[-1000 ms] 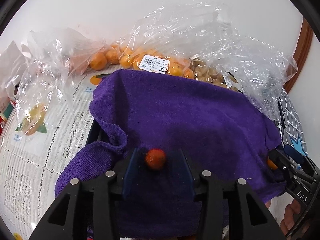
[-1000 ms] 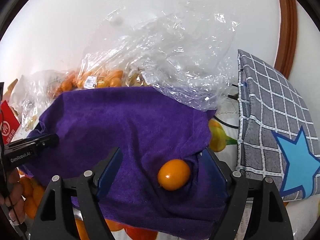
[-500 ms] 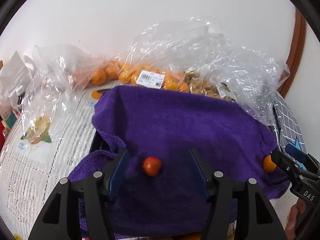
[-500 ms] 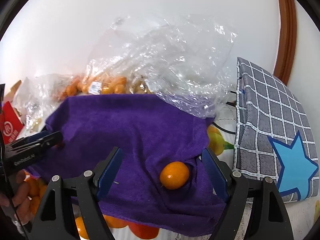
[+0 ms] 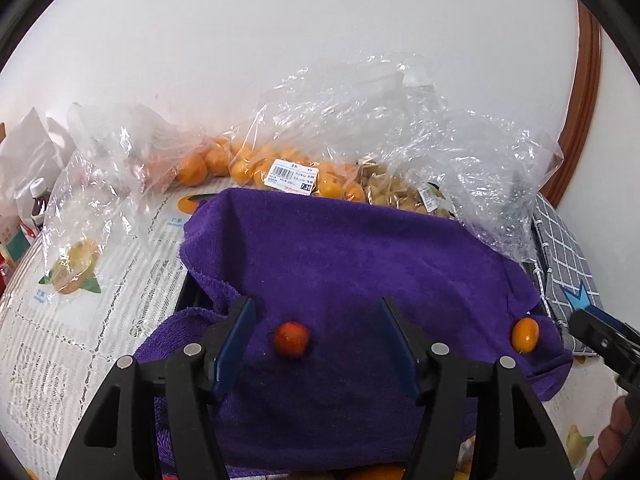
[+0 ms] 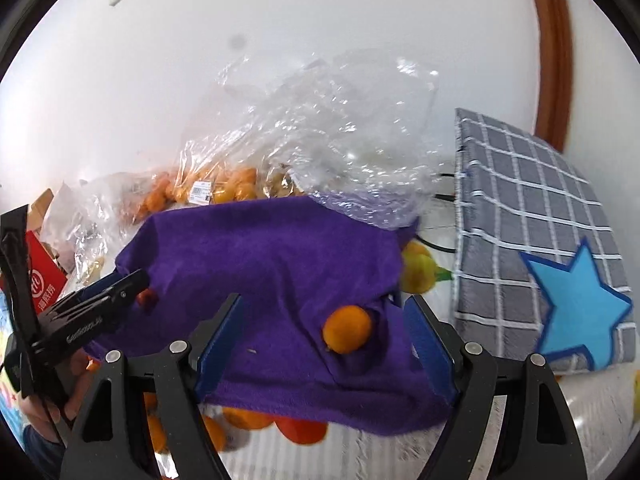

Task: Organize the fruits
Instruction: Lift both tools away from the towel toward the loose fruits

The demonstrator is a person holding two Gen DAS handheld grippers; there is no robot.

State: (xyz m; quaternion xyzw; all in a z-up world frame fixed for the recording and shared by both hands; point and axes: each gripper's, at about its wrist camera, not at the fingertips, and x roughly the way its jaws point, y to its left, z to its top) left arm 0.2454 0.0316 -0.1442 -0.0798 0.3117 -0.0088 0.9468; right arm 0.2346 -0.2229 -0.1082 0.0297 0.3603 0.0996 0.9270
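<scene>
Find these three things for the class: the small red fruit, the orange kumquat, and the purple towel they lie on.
small red fruit point(image 5: 291, 339), left wrist view, middle of its skin.
orange kumquat point(image 6: 347, 329), right wrist view, centre of its rounded side.
purple towel point(image 5: 352, 256), left wrist view, bare flat stretch above the red fruit.

A home dining table: lace-patterned white tablecloth point(image 5: 76, 344), clear plastic grocery bags of oranges point(image 5: 256, 160) with price label, grey checked fabric cushion with blue star point(image 6: 536, 248), white wall, brown wooden door frame point(image 6: 550, 52).

Both wrist views look steeply down, close, sharing the purple towel point(image 5: 360, 264).
</scene>
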